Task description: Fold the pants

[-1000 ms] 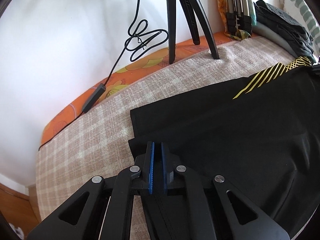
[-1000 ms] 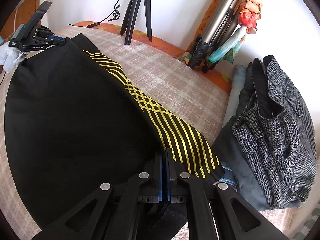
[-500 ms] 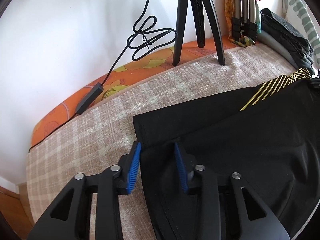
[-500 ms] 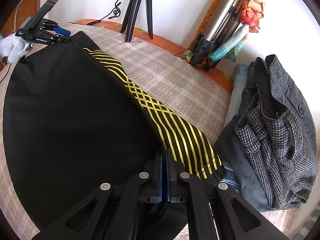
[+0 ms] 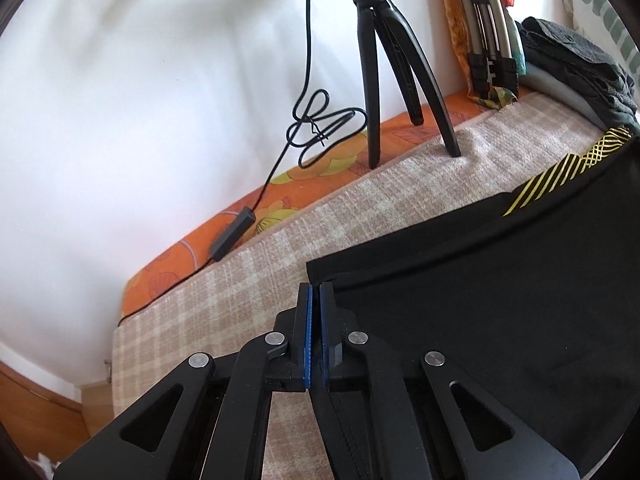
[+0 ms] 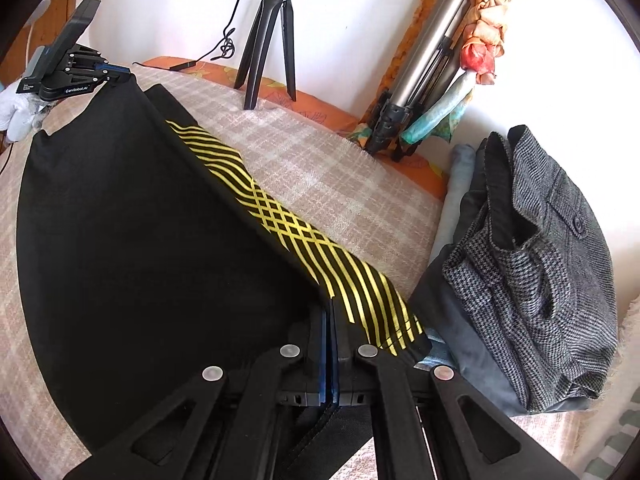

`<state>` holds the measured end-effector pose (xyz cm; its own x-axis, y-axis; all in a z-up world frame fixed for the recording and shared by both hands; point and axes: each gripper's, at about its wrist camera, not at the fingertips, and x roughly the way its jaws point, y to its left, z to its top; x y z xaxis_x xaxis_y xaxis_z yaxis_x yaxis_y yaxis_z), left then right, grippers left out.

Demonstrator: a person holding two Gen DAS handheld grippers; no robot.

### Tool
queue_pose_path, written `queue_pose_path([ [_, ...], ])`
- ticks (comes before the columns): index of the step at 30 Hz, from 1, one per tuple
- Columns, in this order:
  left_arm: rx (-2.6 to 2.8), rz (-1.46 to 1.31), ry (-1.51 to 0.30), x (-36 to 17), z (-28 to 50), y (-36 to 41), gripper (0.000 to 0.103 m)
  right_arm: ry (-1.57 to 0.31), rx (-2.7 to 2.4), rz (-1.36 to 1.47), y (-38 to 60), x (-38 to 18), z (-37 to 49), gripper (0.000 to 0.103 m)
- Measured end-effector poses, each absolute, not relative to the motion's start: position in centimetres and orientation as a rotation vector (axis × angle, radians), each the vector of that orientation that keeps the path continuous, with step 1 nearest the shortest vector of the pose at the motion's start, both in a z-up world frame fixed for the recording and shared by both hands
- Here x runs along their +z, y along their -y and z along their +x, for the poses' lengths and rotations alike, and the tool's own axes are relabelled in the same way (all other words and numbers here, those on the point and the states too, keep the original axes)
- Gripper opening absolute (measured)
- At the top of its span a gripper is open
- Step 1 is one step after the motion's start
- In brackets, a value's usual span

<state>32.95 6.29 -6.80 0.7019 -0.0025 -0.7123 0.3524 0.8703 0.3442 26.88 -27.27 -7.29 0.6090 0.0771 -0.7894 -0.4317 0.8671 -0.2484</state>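
Black pants [image 6: 152, 248] with a yellow striped side band [image 6: 320, 252] lie spread on a beige checked blanket [image 6: 332, 164]. My right gripper [image 6: 329, 312] is shut on the top layer's edge at one end, beside the yellow band. My left gripper [image 5: 315, 300] is shut on the top layer's corner at the other end of the pants [image 5: 500, 300]; it also shows in the right wrist view [image 6: 120, 70], holding that corner lifted. The top layer hangs stretched between both grippers above the lower layer.
A black tripod [image 5: 384, 60] and cable [image 5: 312, 128] stand at the blanket's far edge by the white wall. A silver tripod with cloth [image 6: 432, 56] leans at the back. A pile of folded clothes with grey houndstooth trousers [image 6: 532, 264] lies at the right.
My left gripper opened half a second ago and has shut again on the pants' top corner, lifting it. My right gripper has kept its grip.
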Motion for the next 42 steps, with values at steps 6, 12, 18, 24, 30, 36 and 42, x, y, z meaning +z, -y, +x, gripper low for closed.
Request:
queue_pose_path([
  [6, -0.167, 0.531, -0.773, -6.8, 35.8, -5.1, 0.002, -0.876, 0.27, -0.468, 27.3, -7.0, 30.0, 0.0],
  [12, -0.157, 0.52, -0.838, -9.2, 37.8, -5.0, 0.002, -0.916, 0.256, -0.525, 26.6, -9.0, 31.9, 0.0],
  [18, -0.09, 0.498, -0.85, -8.8, 37.4, -6.5, 0.012, -0.91, 0.227, -0.481, 27.0, -8.2, 30.9, 0.034],
  [24, -0.126, 0.369, -0.795, -4.3, 33.0, -9.0, 0.016, -0.896, 0.192, -0.316, 29.3, -5.4, 25.6, 0.045],
  [30, -0.327, 0.253, -0.823, -3.0, 24.6, -7.2, 0.017, -0.952, 0.144, -0.101, 31.8, -5.6, 18.9, 0.063],
  [36, -0.533, 0.176, -0.909, -4.6, 18.0, -3.2, 0.017, -1.03, 0.102, 0.122, 32.0, -7.6, 14.6, 0.067],
  [42, -0.623, 0.198, -1.0, -7.3, 15.8, 0.4, 0.017, -1.069, 0.129, 0.375, 32.5, -9.7, 13.4, 0.067],
])
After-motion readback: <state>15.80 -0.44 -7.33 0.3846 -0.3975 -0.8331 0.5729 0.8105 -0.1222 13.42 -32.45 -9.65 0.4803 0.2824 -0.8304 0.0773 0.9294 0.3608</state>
